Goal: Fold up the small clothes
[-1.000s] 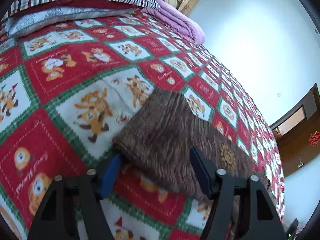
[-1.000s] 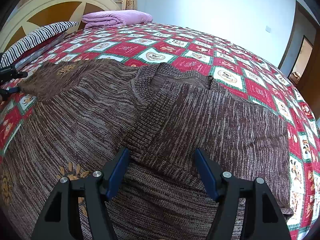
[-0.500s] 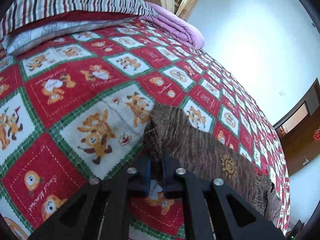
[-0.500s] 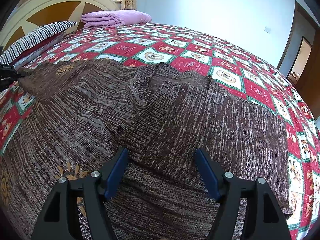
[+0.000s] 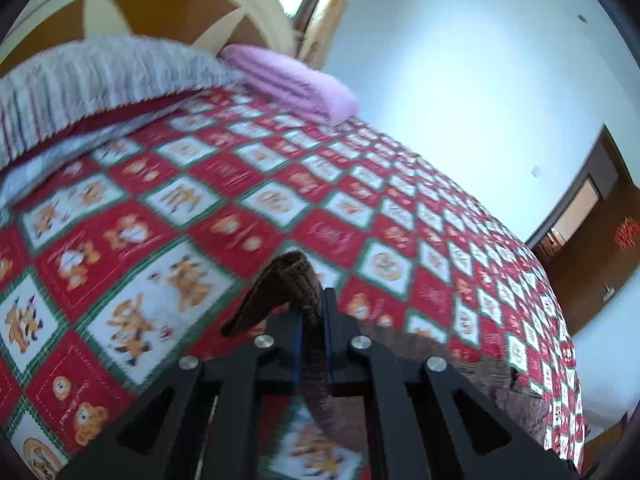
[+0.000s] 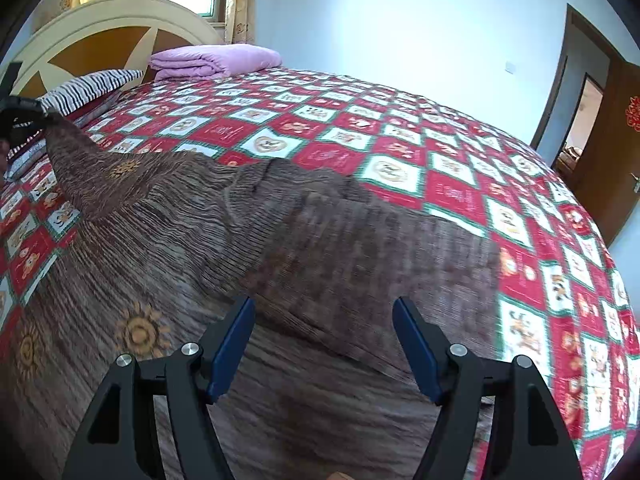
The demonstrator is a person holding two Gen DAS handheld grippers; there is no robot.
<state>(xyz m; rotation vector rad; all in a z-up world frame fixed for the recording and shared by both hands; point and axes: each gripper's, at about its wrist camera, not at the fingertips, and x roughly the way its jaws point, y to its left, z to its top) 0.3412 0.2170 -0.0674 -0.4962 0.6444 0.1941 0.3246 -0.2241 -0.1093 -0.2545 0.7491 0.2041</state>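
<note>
Here a bed point(image 6: 460, 184) under a red-and-white checked quilt fills the room, with a cream headboard point(image 6: 108, 20), a striped pillow point(image 5: 100, 76), a folded pink blanket point(image 6: 212, 60) and a brown door point(image 6: 616, 128) at the right. The left gripper point(image 5: 311, 320) tilts downward, clamped tight on the cuff point(image 5: 296, 276) and raising that sleeve off the quilt. The right gripper point(image 6: 324, 344) hovers with jaws spread, gripping nothing. The brown knit sweater point(image 6: 280, 248), dotted with orange suns, lies spread on the bed.
</note>
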